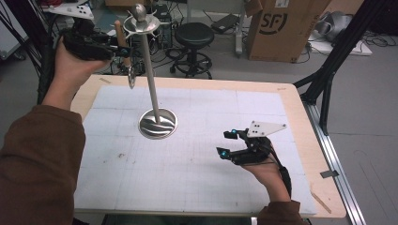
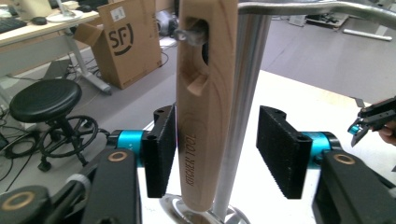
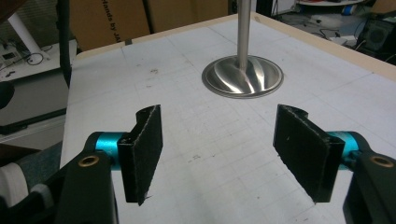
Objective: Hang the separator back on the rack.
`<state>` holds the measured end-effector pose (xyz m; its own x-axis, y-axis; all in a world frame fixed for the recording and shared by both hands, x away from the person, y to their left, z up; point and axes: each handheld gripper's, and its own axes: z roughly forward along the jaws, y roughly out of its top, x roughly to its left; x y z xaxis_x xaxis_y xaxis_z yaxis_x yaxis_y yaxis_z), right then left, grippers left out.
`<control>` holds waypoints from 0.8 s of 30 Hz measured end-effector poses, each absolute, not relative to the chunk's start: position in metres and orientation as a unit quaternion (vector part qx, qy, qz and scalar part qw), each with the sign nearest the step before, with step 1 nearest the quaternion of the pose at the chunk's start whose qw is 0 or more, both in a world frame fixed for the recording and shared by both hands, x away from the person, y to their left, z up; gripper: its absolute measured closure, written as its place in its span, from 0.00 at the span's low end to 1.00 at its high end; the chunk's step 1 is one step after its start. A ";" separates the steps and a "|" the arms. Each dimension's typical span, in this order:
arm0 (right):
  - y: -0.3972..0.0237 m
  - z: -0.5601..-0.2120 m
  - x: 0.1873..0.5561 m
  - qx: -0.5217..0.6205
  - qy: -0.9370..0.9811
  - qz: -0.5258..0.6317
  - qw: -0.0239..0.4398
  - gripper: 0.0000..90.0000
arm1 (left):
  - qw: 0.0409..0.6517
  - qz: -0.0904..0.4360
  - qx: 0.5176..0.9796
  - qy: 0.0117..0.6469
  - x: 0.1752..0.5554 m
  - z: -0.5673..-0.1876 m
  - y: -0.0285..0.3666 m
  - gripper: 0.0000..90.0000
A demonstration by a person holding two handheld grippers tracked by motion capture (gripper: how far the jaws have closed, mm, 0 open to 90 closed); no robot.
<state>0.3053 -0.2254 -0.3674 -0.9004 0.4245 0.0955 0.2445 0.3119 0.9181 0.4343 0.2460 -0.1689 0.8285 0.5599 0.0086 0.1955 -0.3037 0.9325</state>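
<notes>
1. Wooden handle is hung on a hook of the metal stand.
2. Left gripper jaws are parted around it, unclamped.
3. Right gripper is held open over the table.

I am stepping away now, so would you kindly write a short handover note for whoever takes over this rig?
Left gripper: raised at the top of the metal stand, jaws apart around the wooden-handled utensil; one pad looks to touch the handle, the other stands clear.
Right gripper: open, empty, low over the white mat, right of the stand's base.
Done: the utensil hangs by its handle hole on a hook of the stand.
Left: draw the left gripper clear without swinging the utensil.
</notes>
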 end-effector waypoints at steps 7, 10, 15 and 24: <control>-0.225 -0.367 0.305 0.206 0.805 0.550 0.085 0.36 | 0.537 0.174 0.787 0.247 0.430 -0.167 0.251 0.46; -0.225 -0.367 0.305 0.206 0.805 0.550 0.085 0.36 | 0.542 0.183 0.781 0.250 0.427 -0.167 0.254 0.44; -0.225 -0.367 0.305 0.206 0.804 0.552 0.084 0.36 | 0.551 0.189 0.768 0.268 0.424 -0.176 0.265 0.38; -0.225 -0.367 0.307 0.207 0.804 0.551 0.085 0.36 | 0.561 0.184 0.757 0.280 0.416 -0.186 0.283 0.35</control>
